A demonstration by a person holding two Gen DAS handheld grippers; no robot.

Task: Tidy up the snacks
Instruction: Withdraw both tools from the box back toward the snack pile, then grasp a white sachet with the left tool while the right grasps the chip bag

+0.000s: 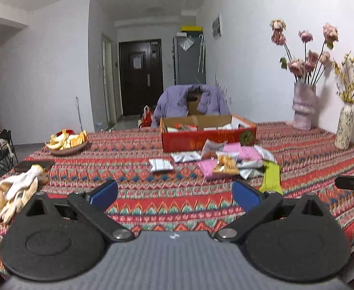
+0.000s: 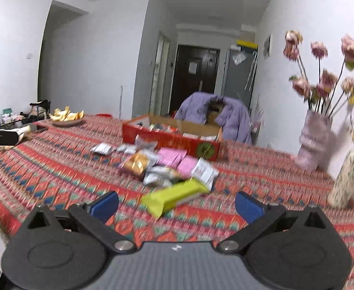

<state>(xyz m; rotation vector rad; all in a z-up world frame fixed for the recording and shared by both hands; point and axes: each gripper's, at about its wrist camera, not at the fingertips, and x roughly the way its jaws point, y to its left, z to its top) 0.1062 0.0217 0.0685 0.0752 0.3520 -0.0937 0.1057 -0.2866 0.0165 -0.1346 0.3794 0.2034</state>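
Left wrist view first: my left gripper (image 1: 174, 194) hangs over the patterned tablecloth (image 1: 133, 169), blue fingers spread wide, nothing between them. Ahead, well clear of my fingertips, a heap of snack packets (image 1: 227, 163) lies on the cloth, pink, silver and orange wrappers piled together. One silver packet (image 1: 160, 164) sits apart on the heap's left. A lime-green packet (image 1: 272, 177) lies at the heap's right edge. Just behind the heap stands the red cardboard box (image 1: 208, 133), open-topped, with some packets already inside. A plate of orange peels (image 1: 67, 141) sits far left, and a pink vase (image 1: 303, 106) of dried flowers stands by the wall.

Over to the right wrist view, a bit blurred: my right gripper (image 2: 177, 206) is also wide open and empty. The lime-green packet (image 2: 174, 197) lies flat just ahead of my fingertips, between them and the heap (image 2: 167, 166). The red box (image 2: 172, 137) stands beyond.
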